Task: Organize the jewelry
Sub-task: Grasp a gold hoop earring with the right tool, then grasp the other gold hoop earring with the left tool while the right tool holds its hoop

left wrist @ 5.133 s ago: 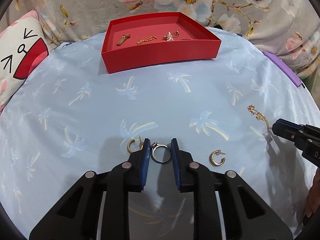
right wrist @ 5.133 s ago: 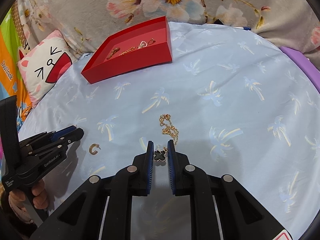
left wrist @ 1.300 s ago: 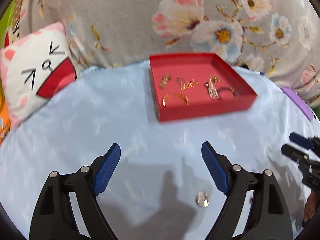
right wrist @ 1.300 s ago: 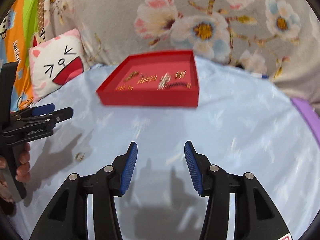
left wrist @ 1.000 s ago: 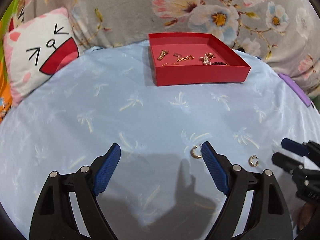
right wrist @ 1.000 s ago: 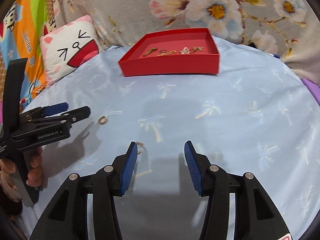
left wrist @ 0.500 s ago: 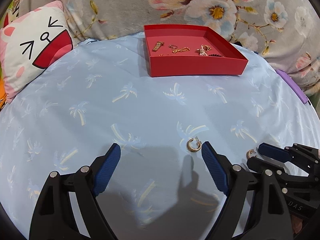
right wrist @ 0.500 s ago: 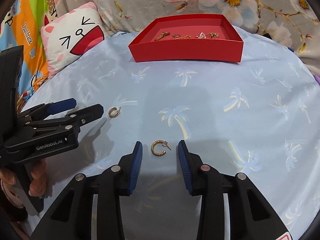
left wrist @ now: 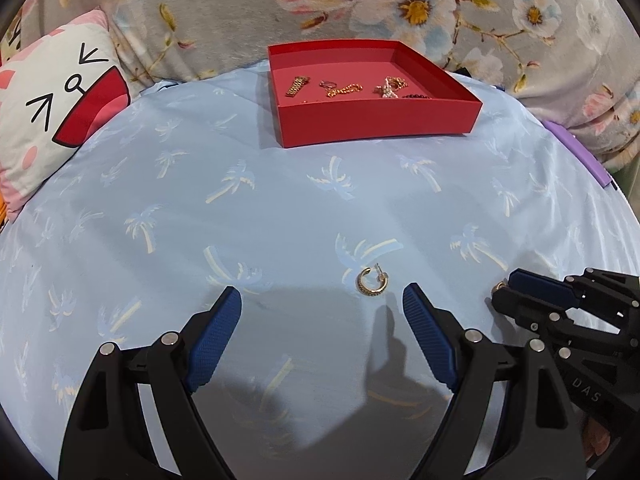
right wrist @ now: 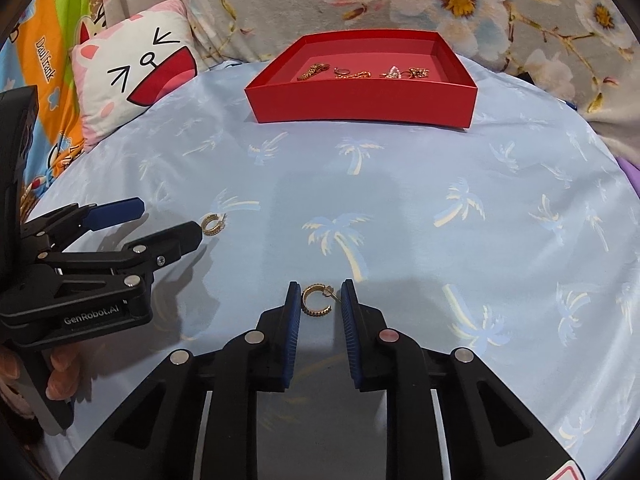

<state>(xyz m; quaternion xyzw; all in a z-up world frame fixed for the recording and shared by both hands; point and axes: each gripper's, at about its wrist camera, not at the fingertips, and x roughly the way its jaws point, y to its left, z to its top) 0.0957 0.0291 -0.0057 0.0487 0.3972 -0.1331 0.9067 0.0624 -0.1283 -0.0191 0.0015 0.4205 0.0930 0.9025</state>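
Two gold hoop earrings lie on the blue palm-print cloth. One earring (left wrist: 373, 282) lies just ahead of my wide-open left gripper (left wrist: 322, 304), nearer its right finger; it also shows in the right wrist view (right wrist: 213, 224). The other earring (right wrist: 316, 300) sits between the fingertips of my right gripper (right wrist: 317, 294), whose jaws are narrowed around it with small gaps on both sides. In the left wrist view only an edge of that earring (left wrist: 499, 286) shows by the right gripper (left wrist: 510, 290). The red tray (left wrist: 376, 118) at the back holds several gold pieces.
A cat-face pillow (left wrist: 60, 112) lies at the back left. Floral fabric (left wrist: 400, 0) rises behind the tray. A purple object (left wrist: 576, 152) sits at the right edge of the cloth. The tray also shows in the right wrist view (right wrist: 360, 100).
Both grippers dropped lower toward the cloth. My right gripper narrowed its jaws and now brackets the nearer earring. My left gripper stayed wide open and came closer to the other earring.
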